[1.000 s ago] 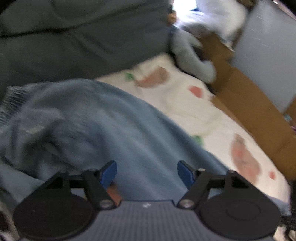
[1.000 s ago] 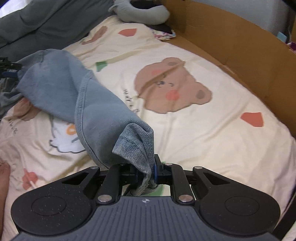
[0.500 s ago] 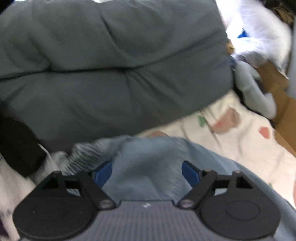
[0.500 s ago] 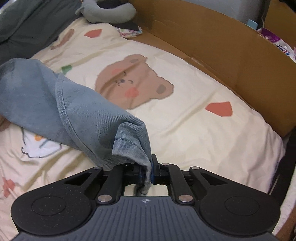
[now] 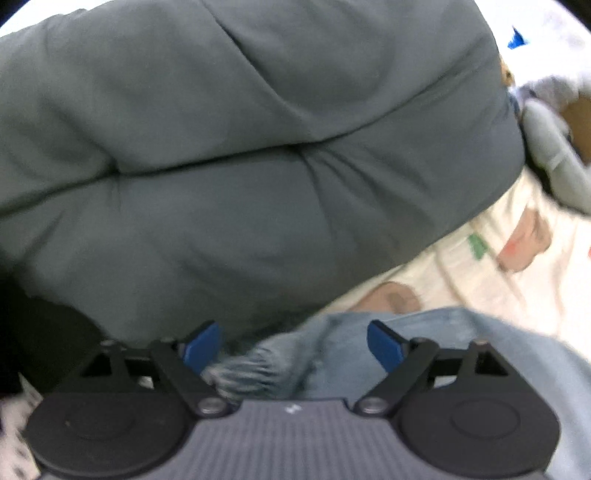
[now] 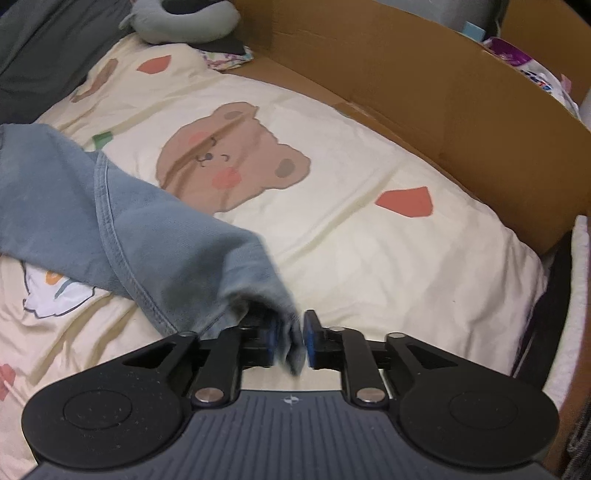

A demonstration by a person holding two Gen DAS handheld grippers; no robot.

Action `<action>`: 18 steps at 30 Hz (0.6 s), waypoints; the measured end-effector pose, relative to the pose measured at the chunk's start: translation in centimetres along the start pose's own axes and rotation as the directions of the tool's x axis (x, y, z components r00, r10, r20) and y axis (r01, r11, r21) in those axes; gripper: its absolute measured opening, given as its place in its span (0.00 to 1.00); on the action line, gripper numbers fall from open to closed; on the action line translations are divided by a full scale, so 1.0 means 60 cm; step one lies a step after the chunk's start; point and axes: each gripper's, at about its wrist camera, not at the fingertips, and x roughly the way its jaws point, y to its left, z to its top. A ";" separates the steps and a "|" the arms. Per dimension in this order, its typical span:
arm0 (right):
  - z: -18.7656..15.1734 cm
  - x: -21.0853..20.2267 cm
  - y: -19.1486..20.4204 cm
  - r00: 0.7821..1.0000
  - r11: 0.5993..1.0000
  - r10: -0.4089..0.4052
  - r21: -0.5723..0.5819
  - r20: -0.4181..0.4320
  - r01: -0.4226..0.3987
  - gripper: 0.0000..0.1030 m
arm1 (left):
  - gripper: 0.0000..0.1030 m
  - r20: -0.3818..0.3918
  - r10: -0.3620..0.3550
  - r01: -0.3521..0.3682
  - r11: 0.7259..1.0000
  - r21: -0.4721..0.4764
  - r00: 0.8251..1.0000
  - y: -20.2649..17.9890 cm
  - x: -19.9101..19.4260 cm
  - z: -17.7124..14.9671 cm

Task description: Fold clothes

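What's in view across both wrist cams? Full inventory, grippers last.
jeans: 1, light blue, lying on the sheet, one end between the right jaws
sheet: 1, cream with bear print, covering the bed
duvet: 1, grey-green, bunched behind the jeans
plush: 1, grey, far end of the bed
cardboard: 1, brown, standing along the bed's edge
left gripper: 1, black with blue pads, jaws opening, above the jeans' frayed edge
right gripper: 1, same, jaws opening, denim between them
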 end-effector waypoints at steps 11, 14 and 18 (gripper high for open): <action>0.027 -0.009 0.056 0.992 0.991 0.116 -0.073 0.053 -0.112 0.56 | 0.79 -0.179 -0.048 0.045 0.999 -0.018 0.983 0.026 0.084 -0.001; 0.038 0.001 0.100 0.987 0.976 0.153 -0.163 0.056 -0.143 0.60 | 0.56 -0.202 -0.046 0.046 0.999 -0.005 0.978 0.028 0.090 -0.002; 0.042 0.036 0.152 0.988 0.954 0.148 -0.269 0.038 -0.132 0.60 | 0.37 -0.240 -0.068 0.076 0.997 0.024 0.968 0.033 0.089 0.001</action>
